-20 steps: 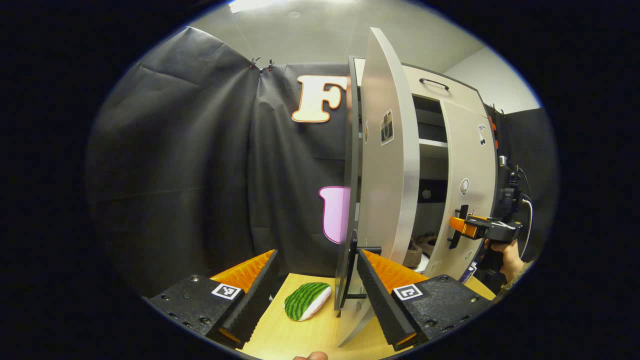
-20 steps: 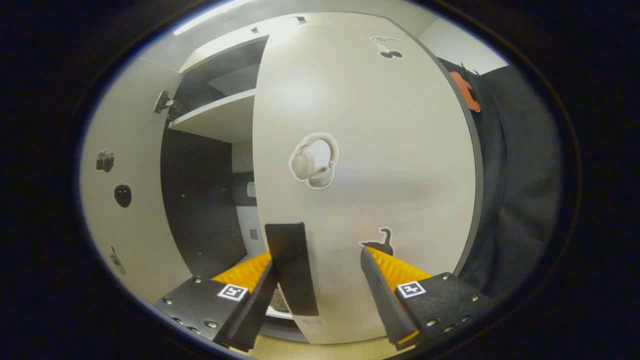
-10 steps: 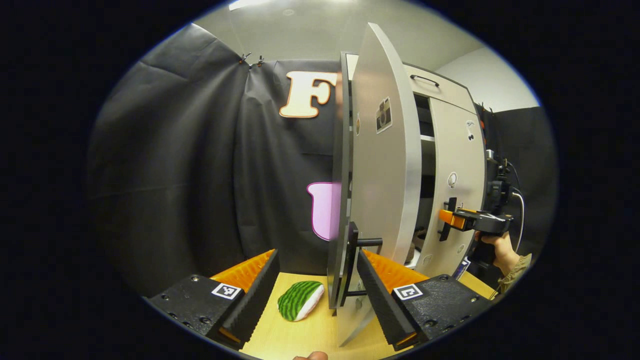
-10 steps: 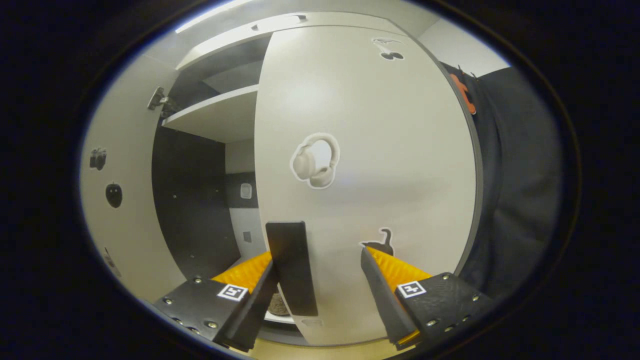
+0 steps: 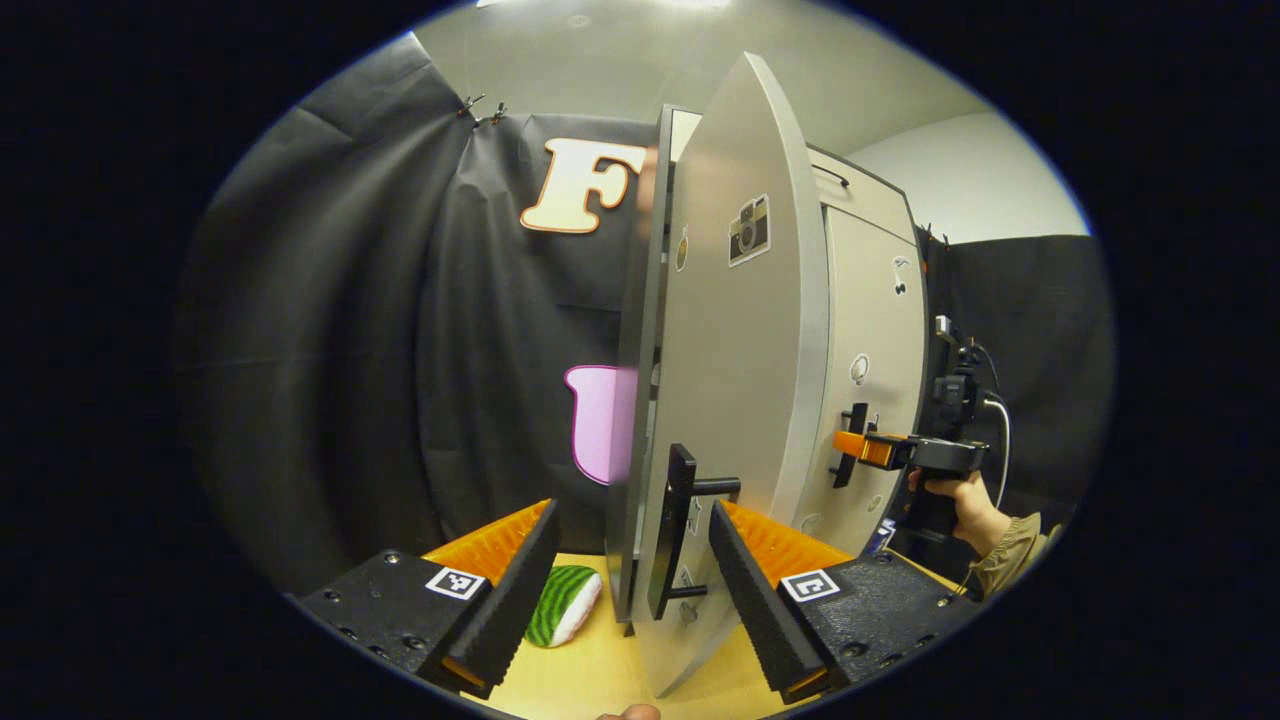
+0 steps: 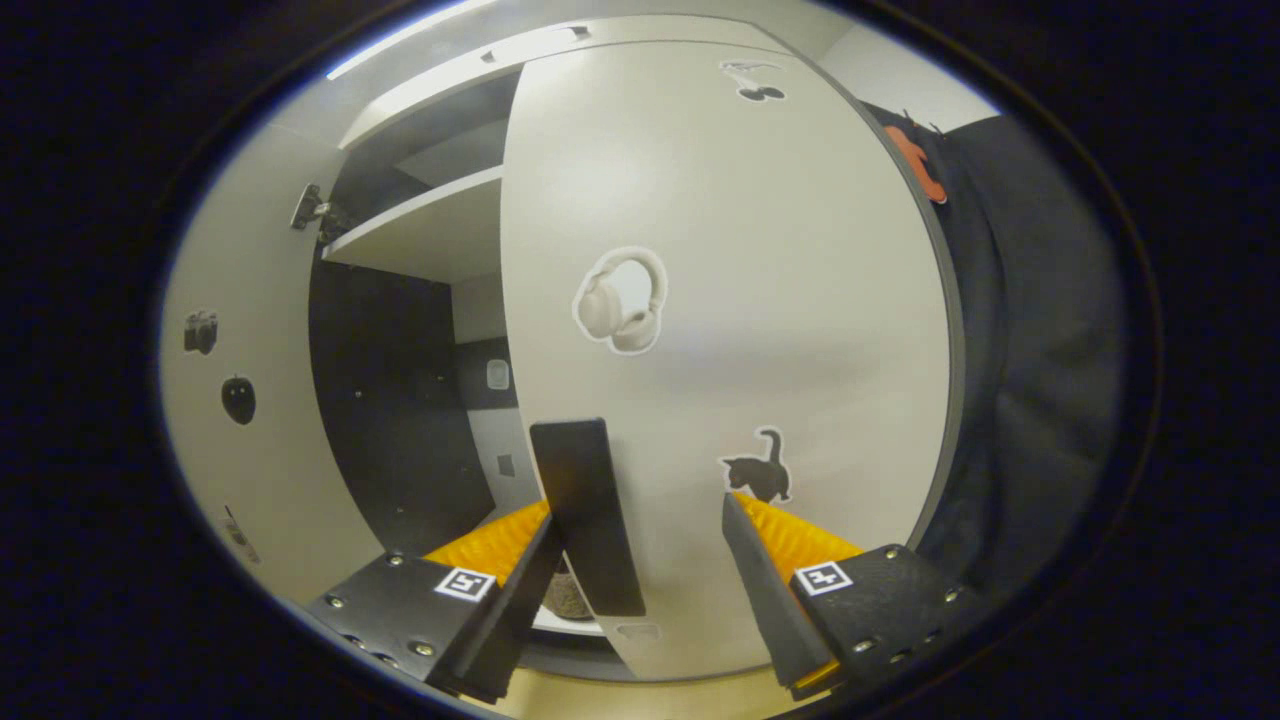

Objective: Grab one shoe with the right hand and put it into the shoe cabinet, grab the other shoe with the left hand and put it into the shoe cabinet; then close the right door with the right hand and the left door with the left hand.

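Left gripper view has the left door point(image 5: 740, 400) edge-on right ahead, standing well open, with its dark bar handle point(image 5: 672, 530) sitting between the spread fingers of the left gripper point(image 5: 630, 570). The jaws are wide apart and not pinching anything; can't tell if a finger touches the panel. Farther off, a hand point(image 5: 965, 500) holds the right gripper point(image 5: 860, 450) up against the right door point(image 5: 870, 380).

Right gripper view: right gripper point(image 6: 640, 560) jaws also spread, straddling that door's handle point(image 6: 585, 520), door nearly closed. A bit of shoe point(image 6: 565, 595) peeks from inside the shoe cabinet point(image 6: 420, 230) at the bottom.

These doors look like stiff, light board on hinges, so my guess is a push on the panel beside the handle swings them fine, no squeeze needed. Go easy or they'll likely bang.

There's a striped green thing point(image 5: 560, 605) on the worktop point(image 5: 600, 670), out of the door's way.
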